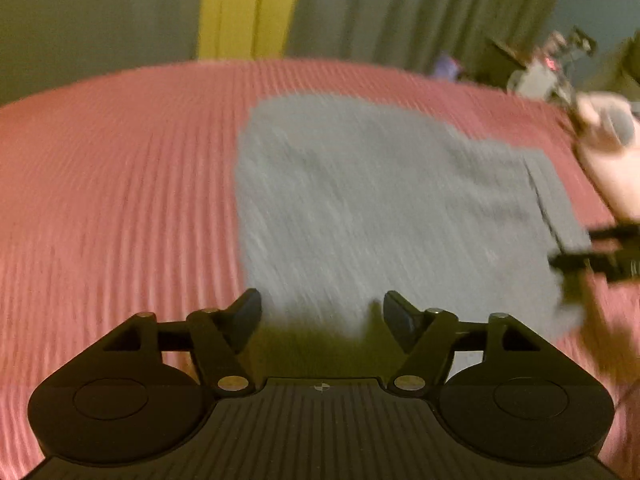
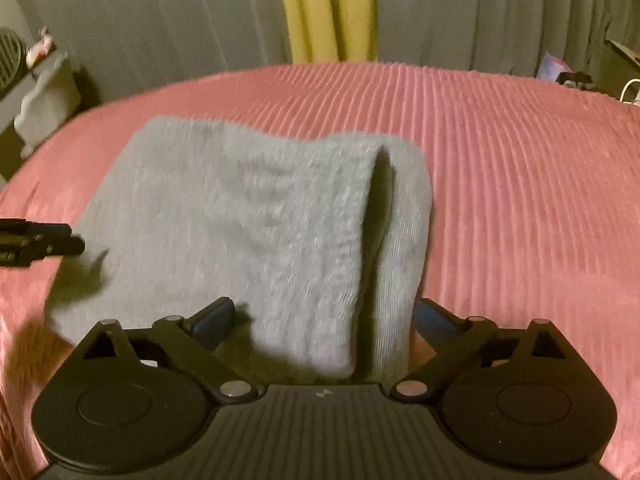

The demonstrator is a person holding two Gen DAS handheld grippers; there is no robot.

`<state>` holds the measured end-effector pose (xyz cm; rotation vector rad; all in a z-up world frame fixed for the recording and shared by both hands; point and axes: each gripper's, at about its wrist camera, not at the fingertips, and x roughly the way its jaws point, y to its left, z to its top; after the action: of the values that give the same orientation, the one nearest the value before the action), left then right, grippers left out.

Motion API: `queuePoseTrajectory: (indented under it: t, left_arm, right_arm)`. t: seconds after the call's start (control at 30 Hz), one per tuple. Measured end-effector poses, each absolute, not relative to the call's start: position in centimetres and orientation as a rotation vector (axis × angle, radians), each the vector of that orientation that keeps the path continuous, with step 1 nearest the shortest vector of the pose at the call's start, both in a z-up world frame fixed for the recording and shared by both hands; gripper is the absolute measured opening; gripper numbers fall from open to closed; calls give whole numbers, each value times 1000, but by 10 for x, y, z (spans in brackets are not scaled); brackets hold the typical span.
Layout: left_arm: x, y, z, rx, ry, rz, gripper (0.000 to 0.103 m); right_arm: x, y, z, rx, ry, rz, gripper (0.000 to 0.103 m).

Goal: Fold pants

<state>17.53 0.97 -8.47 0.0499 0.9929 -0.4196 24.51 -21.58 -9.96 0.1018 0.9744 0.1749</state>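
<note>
- Left tongs (image 1: 322,312): jaws stand well apart, nothing between them. No pad touches cloth. They hang above the near edge of the pants (image 1: 384,208), released.
- Right tongs (image 2: 324,320): jaws spread very wide, released. The near end of the pants (image 2: 260,220) shows in the gap between them, but neither pad presses on it; the tongs sit above the cloth.
- The left tongs also show at the left edge of the right wrist view (image 2: 60,240), beside the pants' left edge; contact cannot be told from there.
- The right tongs show at the right edge of the left wrist view (image 1: 580,254), over the right edge of the pants, with a hand (image 1: 608,148) behind them.
- Pants: grey, folded into a compact rectangle, lying flat on the bed (image 2: 520,184), near its middle. The right wrist view shows a top layer with a raised fold edge running lengthwise near the right side, a lower layer showing beyond it.
- Bed: pink ribbed cover. Grey curtains and a yellow strip (image 2: 328,12) stand behind it.
- Left wrist view is motion-blurred; fine detail is unreadable.
</note>
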Motion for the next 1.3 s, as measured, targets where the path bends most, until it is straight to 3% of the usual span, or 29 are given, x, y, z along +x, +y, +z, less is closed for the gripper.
queuePoseTrajectory:
  t: [0.2,0.3,0.5,0.67,0.87,1.03,1.2,1.3]
  left_arm:
    - [163,17,-104,109,1032,-346,92]
    - [162,24,-94,67,1094,-274,91]
    - [117,22,-79,246,1136,-227,97]
    - [82,7,-80,335,1250,-235,97]
    - [55,-14,-34,391,1180,-197,97]
    - [39,-23,10,404,1051,-143,98]
    - [27,-23,14,280,949,-129,101]
    - [10,-18,-10,316,1000,-109,101]
  right_arm:
    - [230,-228,-130,110,1032,129,99]
    - [228,-220,-129,78,1034,106,99]
    - [193,-196,-84,63,1004,6,99]
    - [136,-145,-87,0,1144,2,99]
    - [93,-88,-85,-226,1260,52,99]
    - [86,-99,-67,-30,1358,-49,99]
    - [79,-87,-60,-62,1187,-91,99]
    - [71,-86,-63,-96,1095,-99,99]
